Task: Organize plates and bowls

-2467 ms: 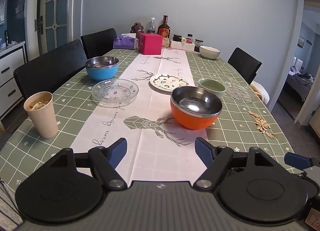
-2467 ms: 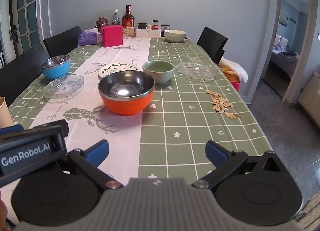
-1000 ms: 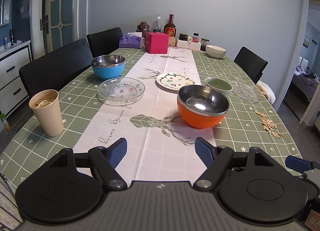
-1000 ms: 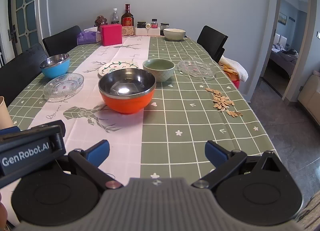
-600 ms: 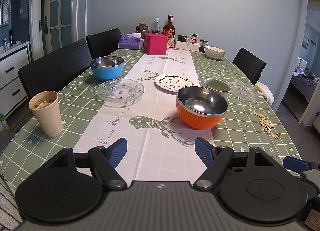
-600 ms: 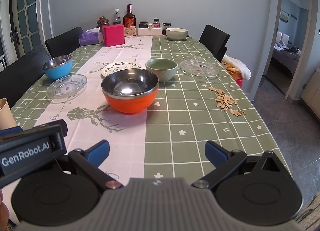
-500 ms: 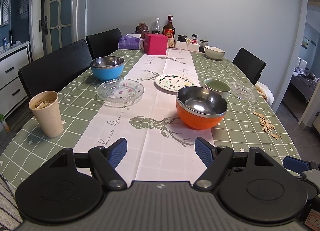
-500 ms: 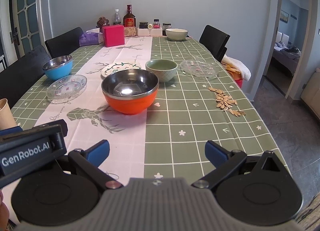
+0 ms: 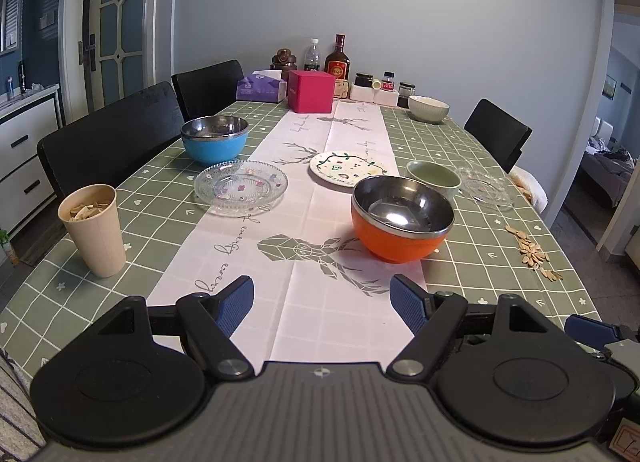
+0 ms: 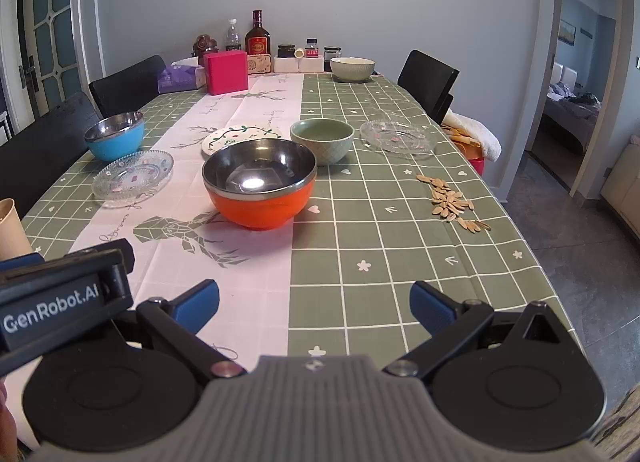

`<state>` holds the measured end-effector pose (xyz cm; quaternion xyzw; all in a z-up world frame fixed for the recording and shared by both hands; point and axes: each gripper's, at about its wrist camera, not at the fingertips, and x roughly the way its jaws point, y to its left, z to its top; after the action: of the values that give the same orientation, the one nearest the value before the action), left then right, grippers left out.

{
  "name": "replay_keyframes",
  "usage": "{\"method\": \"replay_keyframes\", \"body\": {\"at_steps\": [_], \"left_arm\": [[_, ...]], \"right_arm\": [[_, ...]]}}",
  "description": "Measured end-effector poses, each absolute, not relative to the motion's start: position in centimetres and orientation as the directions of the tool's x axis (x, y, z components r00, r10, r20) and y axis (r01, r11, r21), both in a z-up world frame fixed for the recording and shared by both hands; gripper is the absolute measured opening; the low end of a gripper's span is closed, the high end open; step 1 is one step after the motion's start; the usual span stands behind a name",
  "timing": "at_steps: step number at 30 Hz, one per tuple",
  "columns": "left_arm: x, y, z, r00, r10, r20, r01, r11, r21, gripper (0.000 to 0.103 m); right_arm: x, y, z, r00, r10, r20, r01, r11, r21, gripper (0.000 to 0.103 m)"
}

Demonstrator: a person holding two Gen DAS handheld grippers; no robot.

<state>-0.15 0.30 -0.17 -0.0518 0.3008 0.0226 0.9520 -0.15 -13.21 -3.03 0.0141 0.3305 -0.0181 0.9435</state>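
Dining room, grey-blue wall; long table (image 9: 120, 294) under a green checked cloth with a white deer-print runner (image 9: 320, 302) down its middle, black chairs along both long edges. Left gripper (image 9: 322, 298): over the near edge above the runner, blue pads spread wide, holding nothing. Right gripper (image 10: 314, 302): over the near edge, just to the right of the left one, pads likewise spread, empty. Item 1: orange bowl (image 9: 400, 240), steel-lined, upright at the runner's right border, closest of the dishes to the near edge. Item 2: green bowl (image 10: 322, 142), just behind the orange bowl, on the cloth. Item 3: painted plate (image 9: 346, 168), on the runner, left of the green bowl. Item 4: glass plate (image 9: 240, 188), at the runner's left border. Item 5: blue bowl (image 9: 214, 140), steel-lined, behind that glass plate toward the left edge. Item 6: second glass plate (image 10: 398, 136), near the right edge beside the green bowl. Item 7: pale bowl (image 10: 352, 69), at the far edge, right side. Sundries: beige cup (image 9: 92, 230) near the left edge, filled with husks; scattered seeds (image 10: 452, 202) near the right edge; pink box (image 9: 311, 91), tissue pack (image 9: 260, 88), bottles and jars (image 9: 340, 62) lined along the far edge.
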Motion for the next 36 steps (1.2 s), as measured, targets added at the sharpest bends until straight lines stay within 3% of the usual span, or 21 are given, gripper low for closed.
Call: {"method": "replay_keyframes", "body": {"at_steps": [36], "left_arm": [[-0.06,0.23,-0.48,0.804,0.041,-0.593,-0.103,0.992,-0.071,0.091]], "right_arm": [[0.06,-12.74,-3.35,0.775,0.001,-0.632,0.008,1.000,0.011,0.099]]}}
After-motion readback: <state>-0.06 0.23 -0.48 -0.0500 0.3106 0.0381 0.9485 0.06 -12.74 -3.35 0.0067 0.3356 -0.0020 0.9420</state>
